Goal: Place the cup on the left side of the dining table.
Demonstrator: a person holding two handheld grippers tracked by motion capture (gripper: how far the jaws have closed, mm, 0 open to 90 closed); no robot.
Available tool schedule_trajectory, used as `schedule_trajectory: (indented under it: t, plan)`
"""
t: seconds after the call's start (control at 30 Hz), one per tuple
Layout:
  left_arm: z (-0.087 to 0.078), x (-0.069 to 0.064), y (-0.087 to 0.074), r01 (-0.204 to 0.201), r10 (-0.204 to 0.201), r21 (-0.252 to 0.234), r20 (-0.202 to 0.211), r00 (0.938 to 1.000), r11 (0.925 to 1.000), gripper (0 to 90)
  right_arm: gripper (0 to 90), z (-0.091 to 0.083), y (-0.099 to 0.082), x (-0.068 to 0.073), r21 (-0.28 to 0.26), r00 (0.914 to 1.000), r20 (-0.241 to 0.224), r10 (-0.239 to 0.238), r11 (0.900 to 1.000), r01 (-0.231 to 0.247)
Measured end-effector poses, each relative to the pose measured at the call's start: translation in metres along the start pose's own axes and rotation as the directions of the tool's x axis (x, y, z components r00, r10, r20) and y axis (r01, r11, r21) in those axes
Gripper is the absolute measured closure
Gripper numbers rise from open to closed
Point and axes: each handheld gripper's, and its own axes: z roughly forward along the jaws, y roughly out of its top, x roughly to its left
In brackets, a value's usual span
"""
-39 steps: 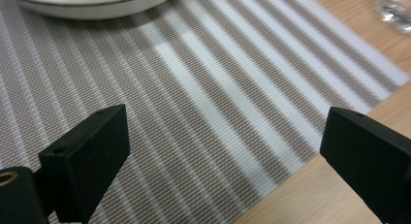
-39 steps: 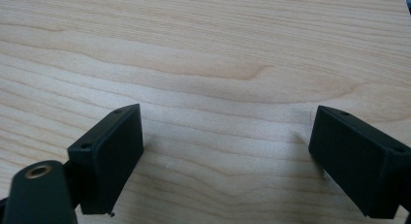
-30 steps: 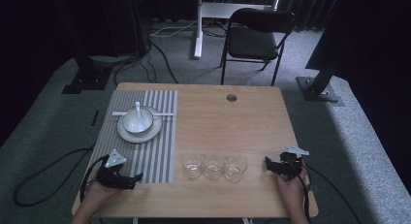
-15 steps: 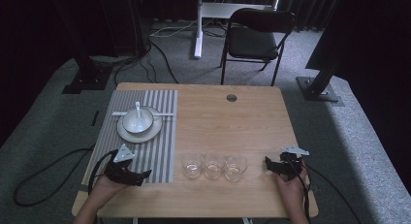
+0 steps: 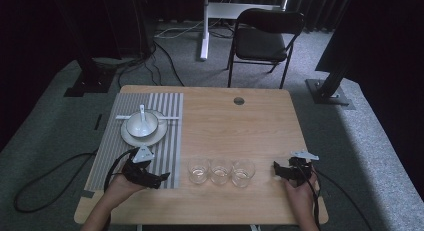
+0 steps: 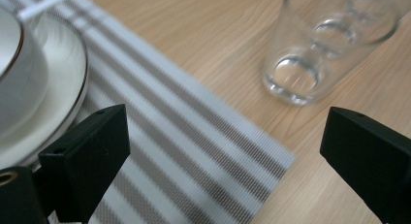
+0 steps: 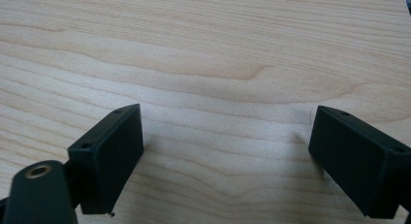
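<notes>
Left tongs (image 5: 161,179) hover over the near right corner of the striped mat (image 5: 170,136), jaws wide apart, nothing between them. They point toward the row of three glasses (image 5: 220,171) standing upright on the bare counter (image 5: 240,131), just beyond the mat's edge.

In the left gripper view the nearest glass (image 6: 310,49) sits ahead and toward the right jaw, not yet between the jaws; the other two line up behind it along the same axis. Bowl on plate (image 6: 29,88) lies off to the left.

Right tongs (image 5: 276,172) rest on the counter on the far side of the row, jaws also open and empty, close to the last glass.

Judgement: the left tongs' heading suits the near glass.
</notes>
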Motion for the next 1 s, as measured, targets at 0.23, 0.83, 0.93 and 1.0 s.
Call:
schedule_trajectory:
  t: [0.23, 0.83, 0.93, 1.0]
  plan:
    - [0.005, -0.011, 0.016, -0.045, 0.046, -0.02, 0.033, 0.9984, 0.9988, 4.4, 11.7, 0.0, 0.0, 0.0, 0.0, 1.0, 0.0, -0.001, 1.0, 0.001]
    - [0.025, -0.034, 0.048, -0.122, 0.124, -0.027, 0.09, 0.9882, 0.9922, 4.4, 11.8, 0.0, 0.0, 0.0, -0.002, 1.0, -0.001, 0.0, 1.0, 0.0]
    - [0.03, -0.038, 0.054, -0.128, 0.131, -0.031, 0.102, 0.9862, 0.9913, 4.5, 11.8, 0.0, 0.0, 0.0, -0.002, 1.0, -0.001, 0.001, 1.0, -0.001]
    - [0.033, -0.041, 0.056, -0.142, 0.144, -0.027, 0.111, 0.9833, 0.9895, 4.5, 11.8, 0.0, 0.0, 0.0, -0.001, 1.0, -0.001, 0.0, 1.0, 0.0]
